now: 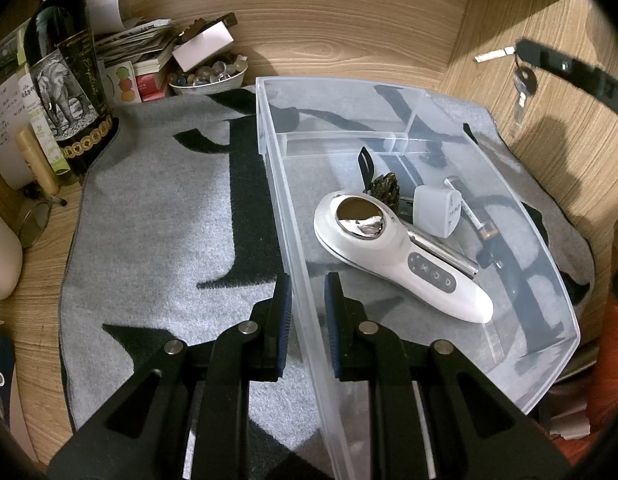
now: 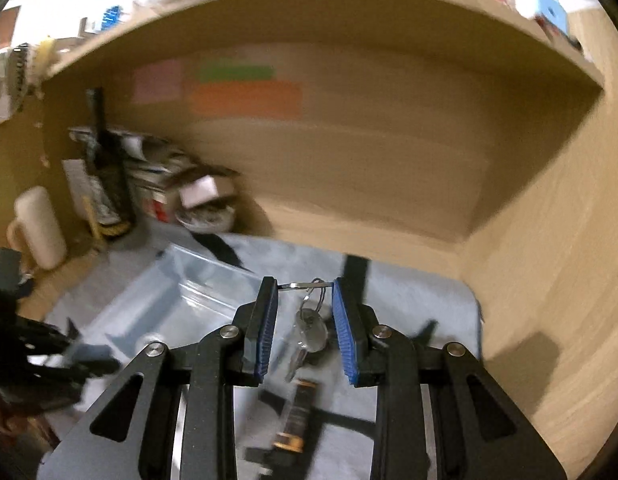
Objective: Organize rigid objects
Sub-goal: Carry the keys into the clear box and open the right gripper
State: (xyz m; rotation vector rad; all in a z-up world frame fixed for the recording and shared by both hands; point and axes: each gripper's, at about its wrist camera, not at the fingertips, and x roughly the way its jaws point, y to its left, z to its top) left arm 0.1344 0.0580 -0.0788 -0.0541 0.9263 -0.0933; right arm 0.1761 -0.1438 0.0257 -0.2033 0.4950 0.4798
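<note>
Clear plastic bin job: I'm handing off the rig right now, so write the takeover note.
Left gripper: shut on the near wall of the clear plastic bin, steadying it on the grey mat.
Right gripper: shut on a thin metal piece, with the keys dangling from its ring, lifted above the mat.
Done: white handheld device, white plug adapter and pinecone lie in the bin.
Left: drop the keys in.

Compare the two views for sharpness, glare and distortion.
Left wrist view: sharp, with glare on the massager's chrome head, soft reflections in the clear bin and a fisheye curve to the desk. Right wrist view: motion-smeared throughout, sticky notes streaked; only the keys between its pads read fairly clearly.
</note>
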